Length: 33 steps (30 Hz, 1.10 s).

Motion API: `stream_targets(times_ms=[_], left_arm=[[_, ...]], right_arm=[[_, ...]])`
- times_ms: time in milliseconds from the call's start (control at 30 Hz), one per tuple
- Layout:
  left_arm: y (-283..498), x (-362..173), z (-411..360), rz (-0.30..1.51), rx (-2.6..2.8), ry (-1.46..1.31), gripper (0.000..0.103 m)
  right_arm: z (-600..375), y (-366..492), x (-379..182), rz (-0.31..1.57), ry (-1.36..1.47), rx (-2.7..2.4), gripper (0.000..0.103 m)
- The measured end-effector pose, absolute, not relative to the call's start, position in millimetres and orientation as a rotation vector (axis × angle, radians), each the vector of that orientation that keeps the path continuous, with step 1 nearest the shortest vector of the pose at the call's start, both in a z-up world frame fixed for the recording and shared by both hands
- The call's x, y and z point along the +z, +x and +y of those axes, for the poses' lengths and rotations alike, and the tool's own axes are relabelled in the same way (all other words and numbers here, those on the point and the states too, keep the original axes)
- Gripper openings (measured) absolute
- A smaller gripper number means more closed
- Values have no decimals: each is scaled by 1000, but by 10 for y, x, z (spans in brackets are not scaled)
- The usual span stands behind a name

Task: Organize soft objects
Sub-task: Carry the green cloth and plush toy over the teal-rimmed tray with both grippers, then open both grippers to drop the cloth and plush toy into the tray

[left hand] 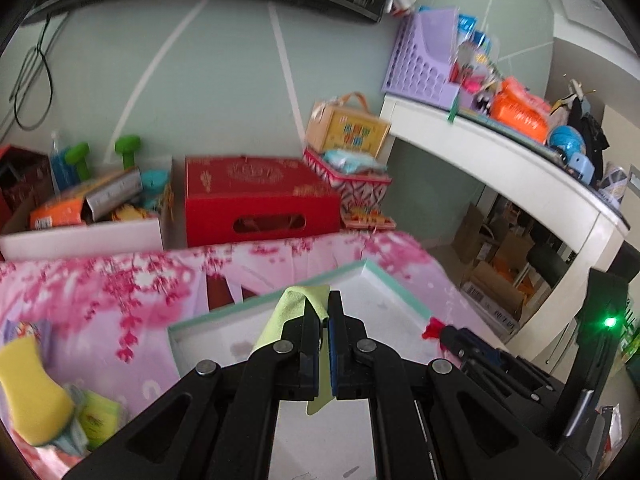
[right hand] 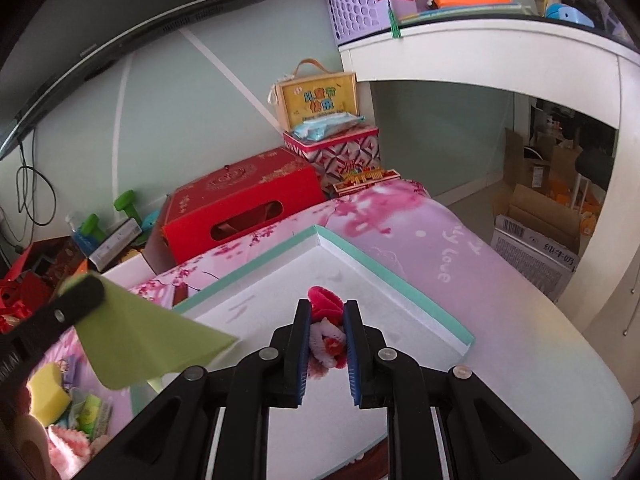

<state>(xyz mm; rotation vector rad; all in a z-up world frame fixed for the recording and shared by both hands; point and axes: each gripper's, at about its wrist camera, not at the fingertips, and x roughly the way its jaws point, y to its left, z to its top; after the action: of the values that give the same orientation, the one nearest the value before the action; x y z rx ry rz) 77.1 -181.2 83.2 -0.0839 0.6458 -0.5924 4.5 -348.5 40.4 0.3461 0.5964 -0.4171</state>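
The left gripper (left hand: 323,312) is clamped tight on a lime-green cloth (left hand: 294,304), which drapes over its left finger and also hangs out below the pads. Under and ahead of it lies a shallow white tray (left hand: 384,300) with a mint rim, set on a pink blossom-print cover (left hand: 120,280). The right gripper (right hand: 327,320) is pinched narrowly on a red-and-white frilly soft piece (right hand: 326,334), whose red top bulges out past the fingertips; it hangs over the same tray (right hand: 400,292), near the far corner. In the right wrist view the cloth (right hand: 144,340) spreads as a broad green sheet to the left of the right gripper, over the tray's near-left edge, with the left gripper (right hand: 80,292) gripping its upper corner. In the left wrist view the right gripper (left hand: 444,334) shows just to the right, the red piece (left hand: 434,328) at its tip. Down to the left of both grippers, on the cover, lie a yellow sponge (left hand: 30,392) and a small heap of other soft bits (right hand: 86,420). Beyond the tray, past the cover's far edge, stands a red box (left hand: 260,200).
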Motion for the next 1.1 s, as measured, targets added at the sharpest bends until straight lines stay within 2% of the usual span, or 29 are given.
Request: stream_targets(times_ms=[467,667,700,733,767,800,833,967,1100], left_arm=[[960,189,-2034,859,-529,6,3],[968,59,-2074,905,-505,37,4],[957,61,-2076,907,-497,45,7],[953,67,-2077,908,-492,50,17],[948,79,-2075,908,-487,52,26],[943,94,-2065,909,-485,51,49],[928,117,-2045,906,-485,41,64],[880,208,-1956,887,-484,6,68],[866,250,-1841,884,-453,-16,86]], right_arm=[[-3583,237,26,708,353,-442,17],[-3624,218,-17,730,380,-449,21],[-3629,212,-10,732,382,-448,22],[-3628,210,2,734,379,-449,24],[-3622,200,23,735,373,-449,32],[-3612,197,43,734,366,-450,46],[-3603,188,67,731,359,-453,60],[-3586,136,195,705,345,-451,63],[-3569,112,275,716,300,-472,83]])
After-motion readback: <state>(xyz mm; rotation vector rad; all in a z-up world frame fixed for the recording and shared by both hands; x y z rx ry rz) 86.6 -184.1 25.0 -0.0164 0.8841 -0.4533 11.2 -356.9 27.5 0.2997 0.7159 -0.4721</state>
